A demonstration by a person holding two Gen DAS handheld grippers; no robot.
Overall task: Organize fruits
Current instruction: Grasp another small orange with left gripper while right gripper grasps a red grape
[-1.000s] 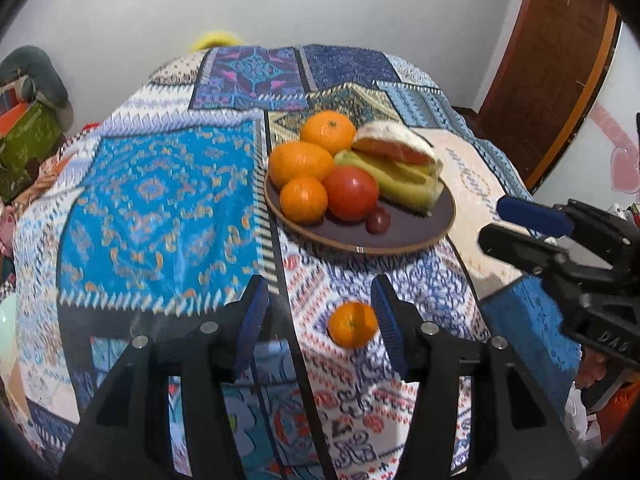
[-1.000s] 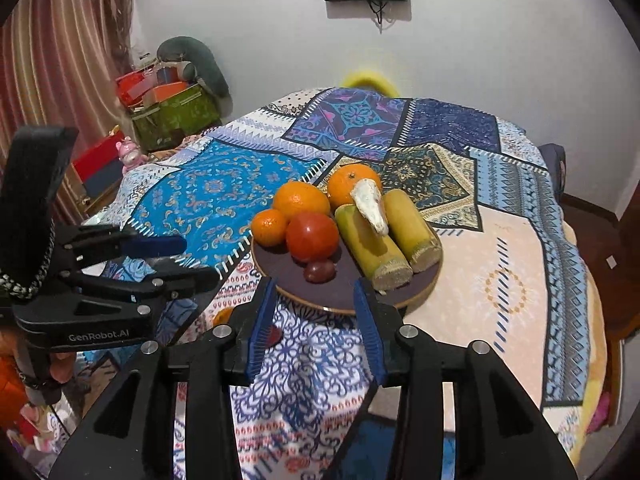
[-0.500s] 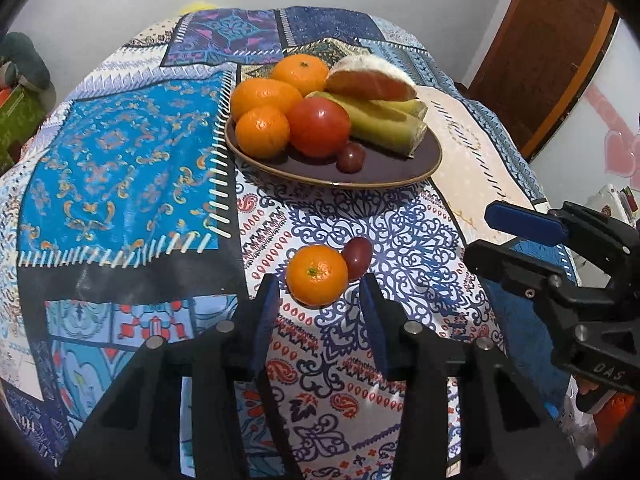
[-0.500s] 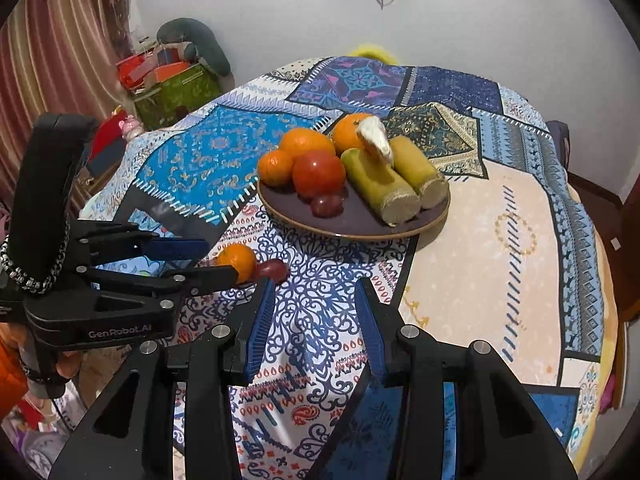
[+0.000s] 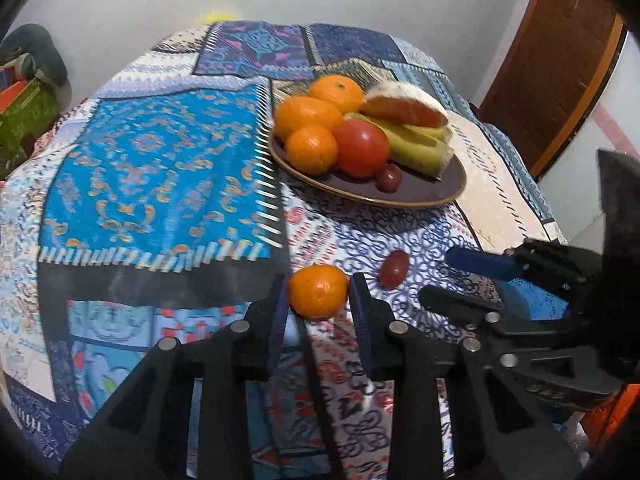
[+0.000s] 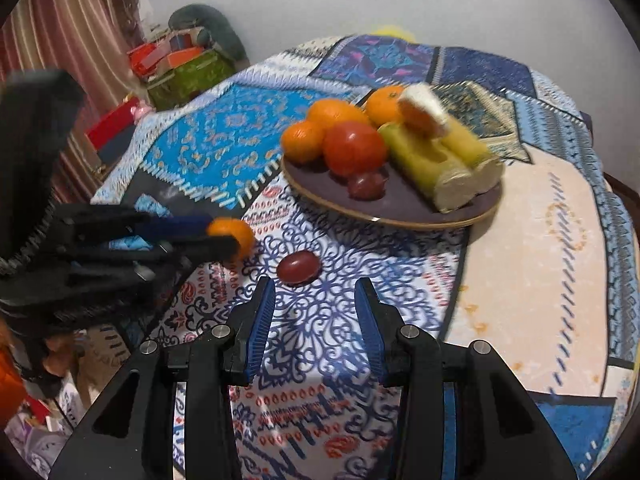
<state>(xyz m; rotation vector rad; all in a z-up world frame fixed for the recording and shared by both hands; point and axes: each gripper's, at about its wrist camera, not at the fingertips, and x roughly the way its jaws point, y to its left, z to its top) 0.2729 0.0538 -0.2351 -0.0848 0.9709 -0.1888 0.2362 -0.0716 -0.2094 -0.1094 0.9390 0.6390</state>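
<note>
Left claw (image 5: pixel 319 280): sits snug on both sides of a small round orange mandarin (image 5: pixel 318 292) on the bright patchwork tablecloth (image 5: pixel 152 168); cannot tell if squeezing yet

Right claw (image 6: pixel 316 304): wide open, holding nothing. Just ahead of it, a bit to its left: a small dark red oval grape (image 6: pixel 299 267), lying sideways across the gap, nearer the right claw than the left

Farther back: a round brown plate (image 6: pixel 376 219) piled with fruit, with a bare spot by the near rim. Lots of open cloth between, though the cloth seems to drop off close by the claws
</note>
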